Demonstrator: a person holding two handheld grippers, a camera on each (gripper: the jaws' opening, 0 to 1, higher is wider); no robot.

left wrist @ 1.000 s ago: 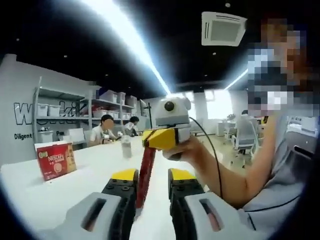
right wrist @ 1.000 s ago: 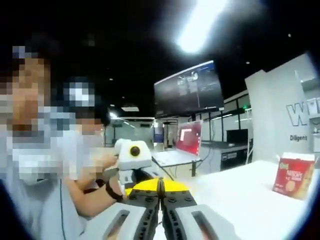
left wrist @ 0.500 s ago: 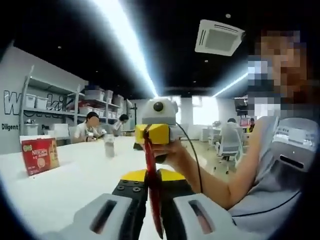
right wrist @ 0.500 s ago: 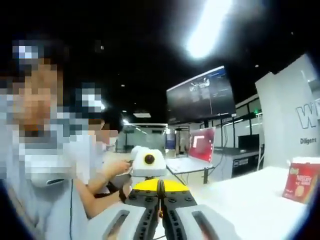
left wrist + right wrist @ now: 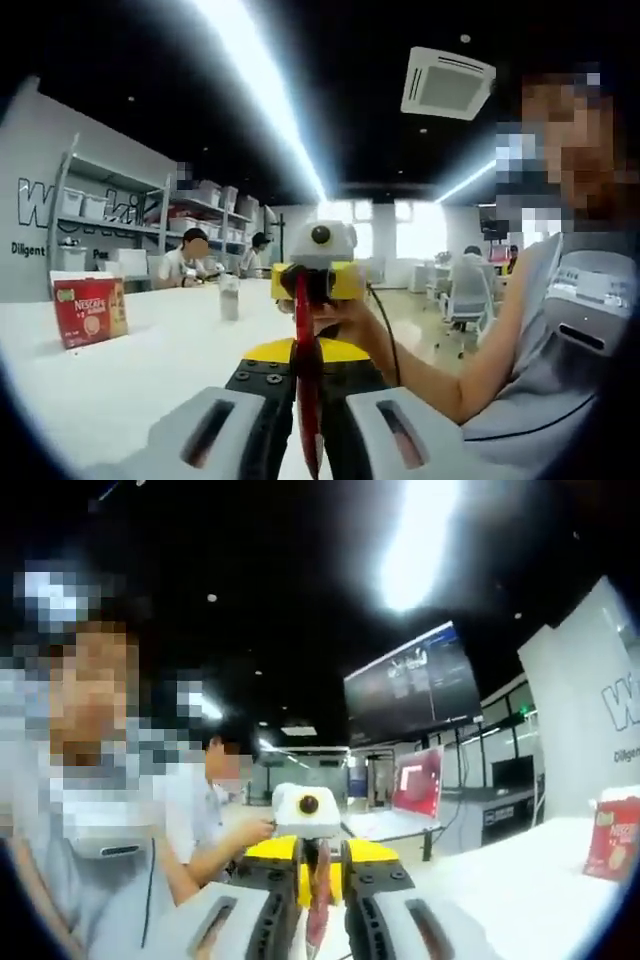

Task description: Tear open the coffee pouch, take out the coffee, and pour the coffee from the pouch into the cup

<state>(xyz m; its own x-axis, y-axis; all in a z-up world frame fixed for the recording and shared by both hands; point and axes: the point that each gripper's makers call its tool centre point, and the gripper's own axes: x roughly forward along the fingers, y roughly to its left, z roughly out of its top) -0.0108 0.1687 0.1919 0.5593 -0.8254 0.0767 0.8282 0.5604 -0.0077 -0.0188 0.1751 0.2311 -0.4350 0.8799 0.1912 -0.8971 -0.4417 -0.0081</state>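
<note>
Evidently the tearing step is in hand: the red coffee stick pouch (image 5: 305,385) stands at lower centre, clamped low by the left gripper (image 5: 306,375) and higher by the right gripper (image 5: 310,288), needing a firm opposing pull.

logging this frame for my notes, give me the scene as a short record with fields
held item: red coffee pouch, a thin stick held upright between both grippers
left gripper: shut on the lower part of the pouch
right gripper: facing the left gripper, gripping the pouch's upper end; its jaws look parted in the right gripper view
pouch state: a tear cannot be made out
table: white tabletop
on the table: red Nescafe box and a small cup farther back
background: shelves with bins
</note>
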